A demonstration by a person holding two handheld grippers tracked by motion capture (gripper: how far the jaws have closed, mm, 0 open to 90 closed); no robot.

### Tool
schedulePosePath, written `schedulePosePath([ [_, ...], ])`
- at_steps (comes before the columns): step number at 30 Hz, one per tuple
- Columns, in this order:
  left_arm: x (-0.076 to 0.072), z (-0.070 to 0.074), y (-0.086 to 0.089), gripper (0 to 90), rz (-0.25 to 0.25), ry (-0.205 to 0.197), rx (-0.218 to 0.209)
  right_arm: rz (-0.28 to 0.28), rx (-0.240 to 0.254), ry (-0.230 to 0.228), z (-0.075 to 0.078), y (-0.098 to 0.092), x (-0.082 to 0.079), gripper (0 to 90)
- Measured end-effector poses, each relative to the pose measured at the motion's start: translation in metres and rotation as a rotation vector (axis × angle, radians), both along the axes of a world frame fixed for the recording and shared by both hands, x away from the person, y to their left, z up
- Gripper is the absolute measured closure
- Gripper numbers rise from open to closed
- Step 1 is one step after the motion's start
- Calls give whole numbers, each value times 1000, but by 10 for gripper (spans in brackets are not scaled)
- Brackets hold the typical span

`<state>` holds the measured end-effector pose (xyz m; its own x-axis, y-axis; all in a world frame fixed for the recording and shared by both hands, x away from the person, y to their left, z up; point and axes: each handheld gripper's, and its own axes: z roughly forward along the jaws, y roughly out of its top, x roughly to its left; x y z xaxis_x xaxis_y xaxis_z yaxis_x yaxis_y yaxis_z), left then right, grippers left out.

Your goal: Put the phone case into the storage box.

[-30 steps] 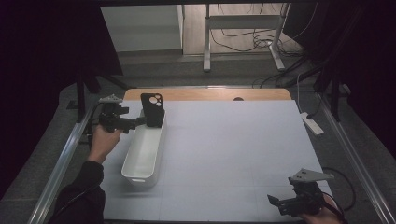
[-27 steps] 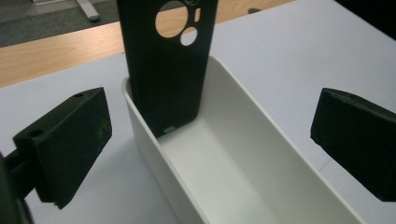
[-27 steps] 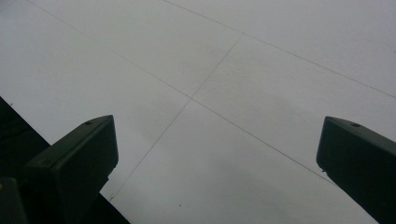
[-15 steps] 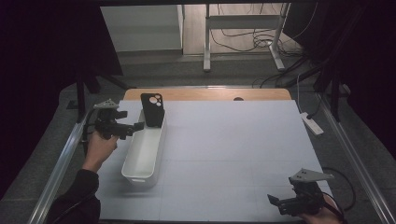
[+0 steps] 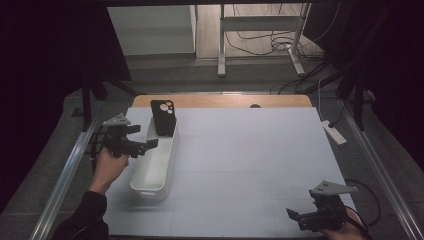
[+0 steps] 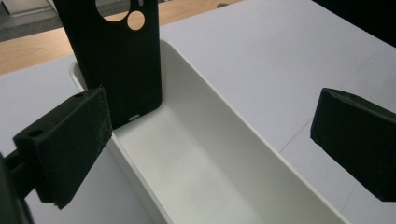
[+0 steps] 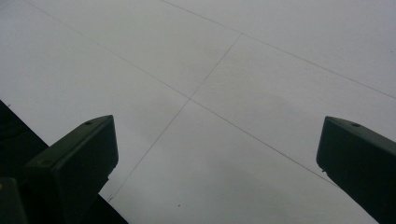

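Nearest me, at the worktop's near right corner, my right gripper (image 5: pixel 300 218) hung over bare grey mat (image 5: pixel 250 165) with its jaws spread and nothing between them; its own view gave just the mat's faint seams.

Farther off, along the left edge, my left gripper (image 5: pixel 142 145) had pulled back toward that edge from where it stood a second earlier, when its jaws were up against the phone case (image 5: pixel 163 118). Now the jaws stood wide apart and empty, just beside the left wall of the white tray (image 5: pixel 155 172) and clear of the case. I took that to mean the case had been let go and the placing was as good as done.

The phone case stood nearly upright in the tray's far end, leaning against the end wall, camera cut-outs uppermost; in the left gripper view it (image 6: pixel 119 65) rose just beyond my left pad (image 6: pixel 70 144), apart from it.

The rest of the tray lay empty. To its right the mat ran open all the way to the right edge, so there was plenty of room to withdraw. On the left, the worktop's rail (image 5: pixel 65 185) sat near my hand, leaving little margin there. At the far edge a strip of wood (image 5: pixel 225 101) showed beyond the mat.
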<state>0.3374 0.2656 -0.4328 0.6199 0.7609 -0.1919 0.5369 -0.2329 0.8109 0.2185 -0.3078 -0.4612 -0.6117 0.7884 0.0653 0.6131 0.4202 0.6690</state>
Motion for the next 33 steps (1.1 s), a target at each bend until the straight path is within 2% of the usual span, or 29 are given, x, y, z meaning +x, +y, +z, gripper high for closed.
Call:
schedulePosePath([
  [5,-8,0,0,0,9,-3,-8,-4,4,-1,0,0,0,0],
  [18,-26,-4,-2,0,17,-6,24,-2,-2,-1,0,0,0,0],
  [27,-40,-7,-3,0,22,-20,12,-2,-3,-2,0,0,0,0],
  [30,-43,-8,-3,0,20,-17,2,-7,-2,-2,0,0,0,0],
  [33,-48,-11,-5,0,17,-11,11,-12,-3,-9,1,1,-1,0],
])
